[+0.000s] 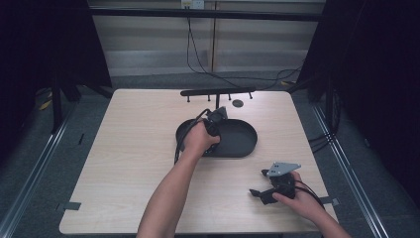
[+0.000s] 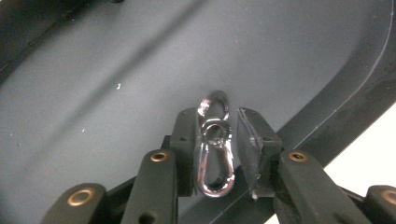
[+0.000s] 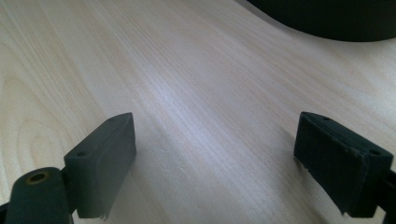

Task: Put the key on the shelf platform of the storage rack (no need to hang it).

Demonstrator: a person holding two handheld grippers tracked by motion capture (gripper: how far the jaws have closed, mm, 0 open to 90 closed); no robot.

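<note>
**Clip between the left jaws, over the dark tray**

Right now I have the metal snap clip (image 2: 215,149) sitting between the left gripper (image 2: 217,135) jaws, above the floor of the dark oval tray (image 2: 116,56). Its long axis runs straight along the jaws, the hooked end pointing away from me past the pad tips, the rounded end back toward the gripper body. The jaws stand narrow; the left pad touches the clip, while a thin gap shows at the right pad, so I judge the grip loose at best. In the high view the left gripper (image 1: 216,118) hangs over the tray's left half, near its back rim. My right gripper (image 1: 261,184) rests well apart on the bare wooden table (image 1: 133,148), jaws wide with nothing between them. The left hand is plainly the nearer one, so any next move with the clip belongs to it.
</note>
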